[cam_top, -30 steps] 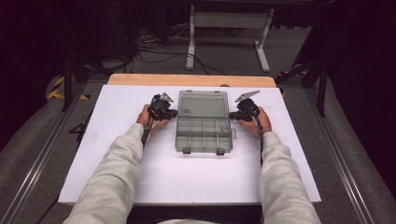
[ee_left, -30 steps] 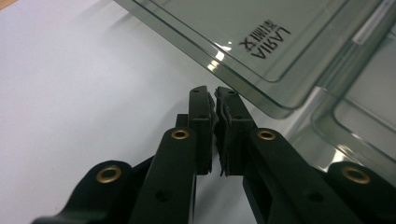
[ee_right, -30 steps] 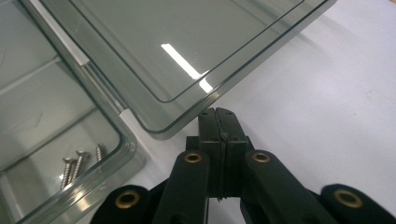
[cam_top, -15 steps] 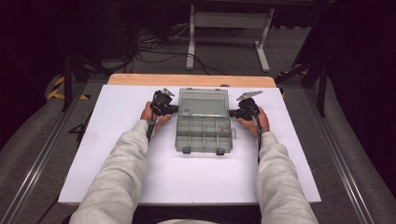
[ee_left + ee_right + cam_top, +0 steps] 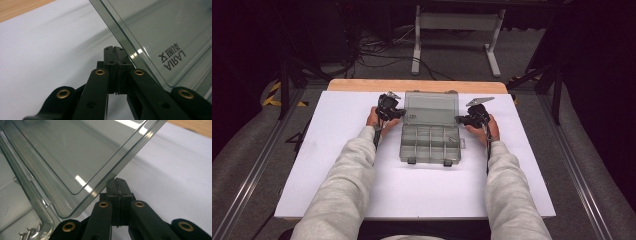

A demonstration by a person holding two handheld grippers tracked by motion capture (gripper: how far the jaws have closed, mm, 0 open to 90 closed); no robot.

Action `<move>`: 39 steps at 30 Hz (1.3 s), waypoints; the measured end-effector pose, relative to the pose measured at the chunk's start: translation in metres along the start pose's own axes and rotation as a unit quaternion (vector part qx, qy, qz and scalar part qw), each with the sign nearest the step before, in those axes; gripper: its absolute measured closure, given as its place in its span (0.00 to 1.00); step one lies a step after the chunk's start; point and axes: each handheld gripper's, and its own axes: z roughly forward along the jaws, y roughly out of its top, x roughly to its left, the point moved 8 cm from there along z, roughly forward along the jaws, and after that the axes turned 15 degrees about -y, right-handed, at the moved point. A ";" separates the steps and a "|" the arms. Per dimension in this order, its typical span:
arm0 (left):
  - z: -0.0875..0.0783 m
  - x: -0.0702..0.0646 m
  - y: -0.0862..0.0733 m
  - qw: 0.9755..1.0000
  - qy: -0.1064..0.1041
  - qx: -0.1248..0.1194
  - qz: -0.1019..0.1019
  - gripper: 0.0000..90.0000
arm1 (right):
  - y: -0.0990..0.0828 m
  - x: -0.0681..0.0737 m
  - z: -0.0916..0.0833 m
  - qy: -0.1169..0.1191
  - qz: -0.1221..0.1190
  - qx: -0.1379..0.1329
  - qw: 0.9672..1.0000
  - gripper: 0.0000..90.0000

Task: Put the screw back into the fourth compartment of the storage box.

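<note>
1. Clearly, the left gripper [image 5: 116,50] has its black jaws pressed together on nothing, tips just beside the left edge of the raised lid [image 5: 160,35]; the right gripper [image 5: 117,181], jaws likewise together and empty, sits at the lid's right edge.
2. To close the lid well, I judge both tips should push evenly so the hinge does not twist.
3. That smoky transparent plastic compartment box [image 5: 430,142] lies mid-counter [image 5: 337,165], glossy and rigid, its dividers forming small rectangular cells.
4. Small metal screws [image 5: 28,232], probably countersunk, lie in one cell.
</note>
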 end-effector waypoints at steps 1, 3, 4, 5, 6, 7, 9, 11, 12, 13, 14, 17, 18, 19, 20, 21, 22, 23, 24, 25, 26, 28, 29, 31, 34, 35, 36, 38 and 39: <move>0.000 0.000 0.000 1.000 0.000 0.000 0.000 0.99 | 0.001 0.000 -0.001 -0.002 0.000 -0.001 1.000 1.00; -0.003 0.000 0.003 1.000 0.002 -0.007 0.001 0.98 | 0.005 -0.001 -0.004 -0.005 0.003 -0.010 1.000 1.00; -0.003 -0.001 0.003 1.000 -0.002 -0.012 -0.003 0.98 | 0.007 -0.001 -0.005 -0.004 0.005 -0.014 1.000 1.00; -0.006 -0.001 0.006 1.000 -0.003 -0.017 0.000 0.98 | 0.008 -0.001 -0.006 -0.005 0.005 -0.017 1.000 1.00; -0.007 -0.001 0.006 1.000 -0.003 -0.017 0.000 0.98 | 0.010 -0.001 -0.006 -0.008 0.005 -0.019 1.000 1.00; -0.008 -0.001 0.007 1.000 -0.003 -0.022 0.000 0.98 | 0.012 -0.001 -0.007 -0.007 0.007 -0.021 1.000 1.00; -0.010 -0.001 0.008 1.000 -0.002 -0.024 0.000 0.98 | 0.013 -0.001 -0.008 -0.007 0.007 -0.022 1.000 1.00; -0.012 0.000 0.010 1.000 -0.003 -0.029 -0.001 0.98 | 0.018 0.001 -0.009 -0.010 0.004 -0.026 1.000 1.00; -0.014 0.000 0.011 0.999 -0.002 -0.034 0.000 0.98 | 0.019 0.001 -0.009 -0.009 0.004 -0.027 1.000 1.00; -0.015 0.000 0.012 0.999 -0.001 -0.034 0.002 0.98 | 0.021 0.001 -0.010 -0.011 0.004 -0.029 1.000 1.00; -0.015 0.000 0.012 0.999 -0.001 -0.036 0.001 0.98 | 0.022 0.002 -0.010 -0.013 0.005 -0.028 1.000 1.00; -0.017 0.001 0.015 0.999 -0.001 -0.041 0.002 0.98 | 0.024 0.002 -0.010 -0.015 0.004 -0.032 0.999 1.00; -0.018 0.000 0.017 0.999 -0.004 -0.045 -0.002 0.98 | 0.025 0.002 -0.011 -0.015 0.006 -0.034 0.999 1.00; -0.019 -0.001 0.018 0.999 -0.005 -0.046 -0.002 0.98 | 0.025 0.002 -0.011 -0.016 0.007 -0.034 0.999 1.00; -0.020 -0.001 0.020 0.999 -0.003 -0.046 0.003 0.98 | 0.026 0.002 -0.011 -0.016 0.007 -0.035 0.999 1.00; -0.021 -0.002 0.022 0.999 -0.003 -0.050 0.003 0.97 | 0.026 0.002 -0.011 -0.017 0.010 -0.038 0.999 1.00; -0.023 -0.002 0.024 0.999 -0.003 -0.052 0.005 0.97 | 0.027 0.001 -0.012 -0.017 0.012 -0.041 0.999 1.00; -0.023 -0.002 0.024 0.999 -0.001 -0.051 0.007 0.97 | 0.027 0.000 -0.012 -0.015 0.014 -0.042 0.999 1.00; -0.023 -0.002 0.024 0.999 -0.001 -0.051 0.007 0.97 | 0.027 0.000 -0.012 -0.015 0.015 -0.042 0.999 1.00; -0.023 -0.003 0.024 0.999 -0.001 -0.047 0.006 0.97 | 0.027 0.000 -0.013 -0.016 0.015 -0.041 0.999 1.00; -0.023 -0.002 0.025 0.999 0.001 -0.045 0.006 0.97 | 0.027 0.001 -0.013 -0.015 0.017 -0.041 0.999 1.00; -0.023 -0.002 0.025 0.999 0.004 -0.044 0.007 0.96 | 0.026 0.001 -0.013 -0.016 0.017 -0.040 0.999 1.00; -0.022 -0.002 0.025 0.999 0.004 -0.042 0.006 0.96 | 0.026 0.001 -0.013 -0.016 0.017 -0.040 0.999 1.00; -0.024 -0.002 0.028 0.999 0.008 -0.043 0.010 0.96 | 0.027 0.000 -0.014 -0.017 0.014 -0.039 0.999 1.00; -0.025 -0.003 0.032 0.999 0.014 -0.044 0.012 0.96 | 0.028 0.000 -0.015 -0.016 0.014 -0.044 0.999 1.00; -0.025 -0.004 0.032 0.999 0.017 -0.041 0.015 0.96 | 0.028 0.000 -0.016 -0.017 0.014 -0.042 0.999 1.00; -0.026 -0.003 0.032 0.999 0.024 -0.038 0.018 0.96 | 0.028 -0.001 -0.016 -0.017 0.014 -0.042 0.999 1.00; -0.026 -0.004 0.033 0.999 0.027 -0.037 0.019 0.95 | 0.028 -0.001 -0.016 -0.018 0.013 -0.040 0.999 1.00; -0.026 -0.003 0.033 0.999 0.028 -0.037 0.019 0.95 | 0.028 -0.001 -0.016 -0.019 0.012 -0.040 0.999 1.00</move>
